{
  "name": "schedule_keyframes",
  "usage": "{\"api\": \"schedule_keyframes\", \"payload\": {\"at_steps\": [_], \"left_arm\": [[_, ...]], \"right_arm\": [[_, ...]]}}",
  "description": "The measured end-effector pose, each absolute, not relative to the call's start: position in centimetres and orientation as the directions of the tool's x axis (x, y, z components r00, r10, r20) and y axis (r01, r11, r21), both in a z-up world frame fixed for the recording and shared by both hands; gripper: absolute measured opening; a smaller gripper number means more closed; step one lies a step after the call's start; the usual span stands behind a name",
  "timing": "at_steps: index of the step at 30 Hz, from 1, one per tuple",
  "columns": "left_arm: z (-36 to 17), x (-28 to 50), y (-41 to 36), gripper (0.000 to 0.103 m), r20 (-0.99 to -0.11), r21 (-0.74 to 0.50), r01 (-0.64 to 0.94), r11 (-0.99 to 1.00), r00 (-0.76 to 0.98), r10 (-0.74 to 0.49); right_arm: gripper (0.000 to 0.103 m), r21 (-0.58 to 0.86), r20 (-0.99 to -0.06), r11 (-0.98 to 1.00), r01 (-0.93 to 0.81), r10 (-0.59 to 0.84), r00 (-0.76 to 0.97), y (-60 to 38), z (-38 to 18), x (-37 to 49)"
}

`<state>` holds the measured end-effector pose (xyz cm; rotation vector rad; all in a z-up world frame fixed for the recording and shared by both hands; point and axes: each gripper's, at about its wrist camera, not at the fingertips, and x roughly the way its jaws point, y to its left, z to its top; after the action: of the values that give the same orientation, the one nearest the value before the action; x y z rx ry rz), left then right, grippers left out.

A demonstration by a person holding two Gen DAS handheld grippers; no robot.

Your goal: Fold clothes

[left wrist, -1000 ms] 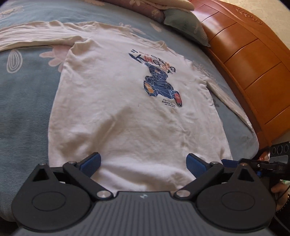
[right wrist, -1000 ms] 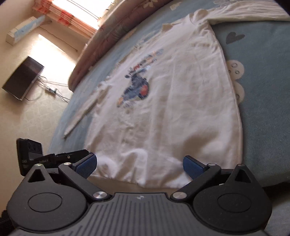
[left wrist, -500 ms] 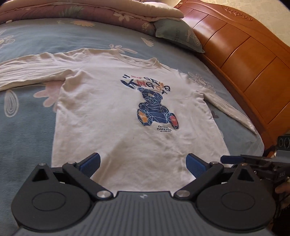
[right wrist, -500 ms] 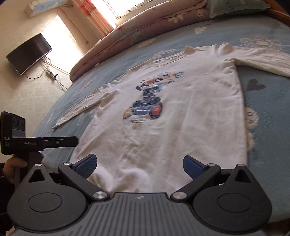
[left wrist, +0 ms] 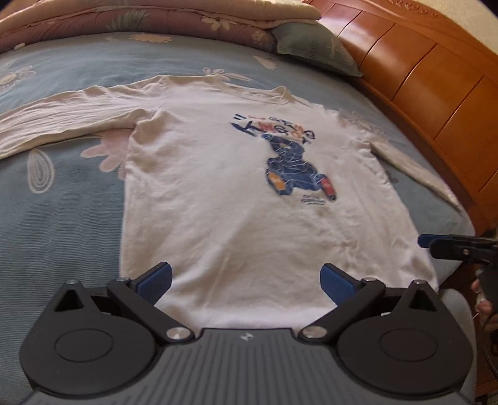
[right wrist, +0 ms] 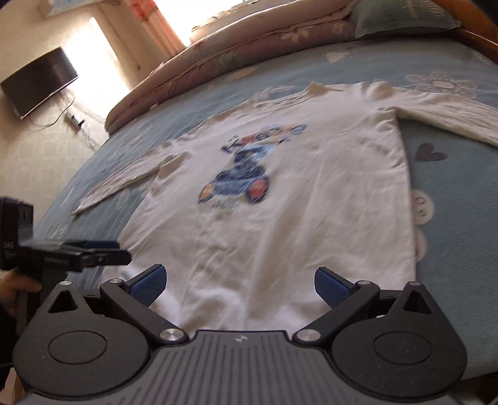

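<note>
Both cameras have shifted since half a second ago, so the long-sleeved white shirt [left wrist: 249,199] now sits higher and blurred in each view. It lies flat, print side up, on the blue floral bed [left wrist: 59,218], sleeves spread to either side. Over its hem the left gripper [left wrist: 246,278] hangs with jaws wide apart, nothing between them. Likewise the right gripper [right wrist: 238,285] is spread wide and empty above the hem. Beyond the collar lie a folded quilt [left wrist: 149,18] and a green pillow [left wrist: 314,46].
</note>
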<state>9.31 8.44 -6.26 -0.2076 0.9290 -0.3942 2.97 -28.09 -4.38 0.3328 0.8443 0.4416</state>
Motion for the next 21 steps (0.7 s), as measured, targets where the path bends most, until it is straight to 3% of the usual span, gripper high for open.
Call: {"api": "schedule_keyframes", "payload": {"at_steps": [3,5,7,16,21], "left_arm": [[-7.2,9.8,8.0,0.100,-0.754,-0.343,0.222,0.913,0.514,-0.409],[-7.1,9.2,8.4,0.101,-0.771,-0.293,0.208,0.933,0.525,-0.359],[-7.1,8.8,8.9,0.101,-0.794,-0.249,0.188,0.950,0.522,-0.311],[-7.1,9.4,9.1,0.101,-0.768,-0.295,0.173,0.940,0.543,-0.340],[-7.1,9.7,9.2,0.102,-0.752,-0.320,0.164,0.933,0.554,-0.356]], "right_arm": [[0.103,0.485,-0.655,0.858,-0.170,0.485,0.579,-29.4,-5.9,4.5],[0.103,0.463,-0.696,0.880,-0.104,0.434,0.572,-30.4,-7.3,4.4],[0.103,0.475,-0.679,0.873,-0.109,0.443,0.585,-31.3,-7.5,3.4],[0.103,0.484,-0.622,0.869,-0.105,0.426,0.657,-31.3,-8.0,1.8],[0.103,0.403,-0.618,0.903,-0.148,0.387,0.684,-30.1,-8.2,1.0]]}}
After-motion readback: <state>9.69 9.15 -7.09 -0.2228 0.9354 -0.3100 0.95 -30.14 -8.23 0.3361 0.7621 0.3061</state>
